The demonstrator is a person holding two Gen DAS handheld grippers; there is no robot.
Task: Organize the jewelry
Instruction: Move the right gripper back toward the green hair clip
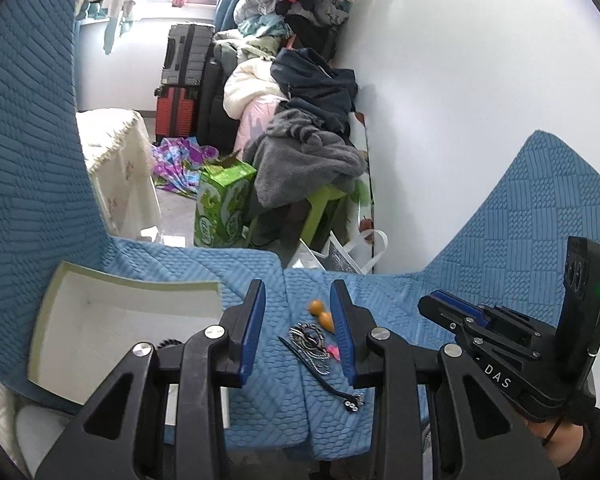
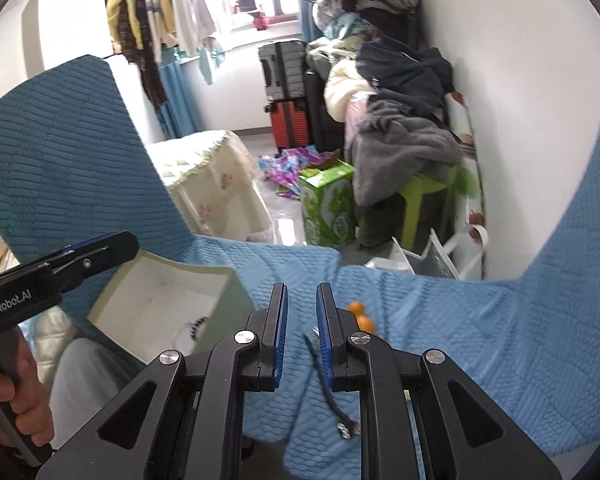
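Note:
A pile of jewelry lies on the blue quilted cover (image 1: pixel 260 408): a silver chain with a dark pendant (image 1: pixel 310 340), two orange beads (image 1: pixel 322 312), a small pink piece (image 1: pixel 333 351) and a dark cord with silver end beads (image 1: pixel 332 388). My left gripper (image 1: pixel 300 312) is open and empty, its fingers on either side of the pile. A shallow white box (image 1: pixel 112 320) lies to the left with a dark beaded piece (image 1: pixel 168 343) inside. My right gripper (image 2: pixel 302 312) is open a little and empty above the cord (image 2: pixel 328 384); the orange beads (image 2: pixel 362 316) are just to its right. The box (image 2: pixel 164 300) is to its left.
Past the cover's edge the floor holds a green carton (image 1: pixel 220 208), a green stool under heaped clothes (image 1: pixel 308 160), suitcases (image 1: pixel 184 80), a white bag (image 1: pixel 340 256) and a cream covered piece of furniture (image 1: pixel 120 168). A white wall is on the right.

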